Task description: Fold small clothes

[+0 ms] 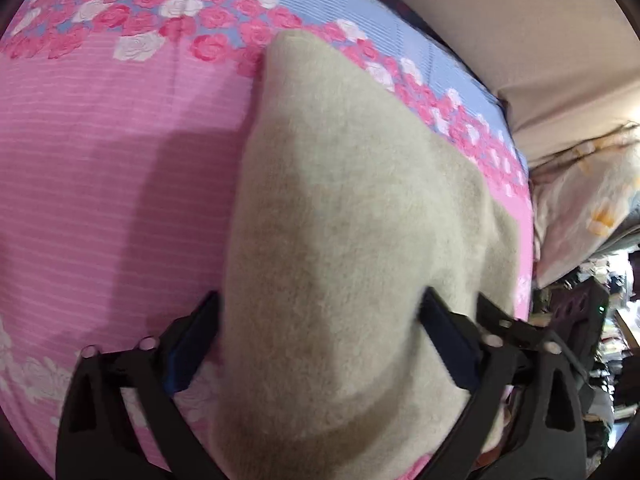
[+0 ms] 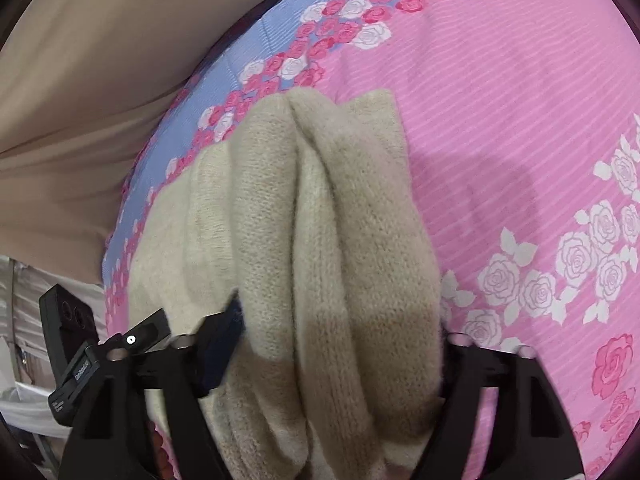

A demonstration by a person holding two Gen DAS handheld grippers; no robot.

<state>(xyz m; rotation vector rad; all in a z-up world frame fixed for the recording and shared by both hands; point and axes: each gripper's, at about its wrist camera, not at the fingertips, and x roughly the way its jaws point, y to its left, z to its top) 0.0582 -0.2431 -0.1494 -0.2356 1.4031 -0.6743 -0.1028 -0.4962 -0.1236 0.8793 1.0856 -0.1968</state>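
Note:
A beige knitted garment [image 1: 344,208] lies on a pink bedsheet with a rose print [image 1: 100,152]. In the left wrist view it bulges up between the two black fingers of my left gripper [image 1: 320,312], which is shut on a thick fold of it. In the right wrist view the same garment [image 2: 320,220] is bunched in several folds and my right gripper [image 2: 340,320] is shut on the bundle. The right gripper's right fingertip is hidden behind the knit. The garment's far end rests on the sheet.
The sheet has a blue band with pink and white roses [image 1: 360,4] along its far edge. A beige wall or headboard [image 2: 80,80] stands beyond it. A light patterned pillow [image 1: 584,200] and cluttered dark items [image 1: 600,340] lie off the bed's side.

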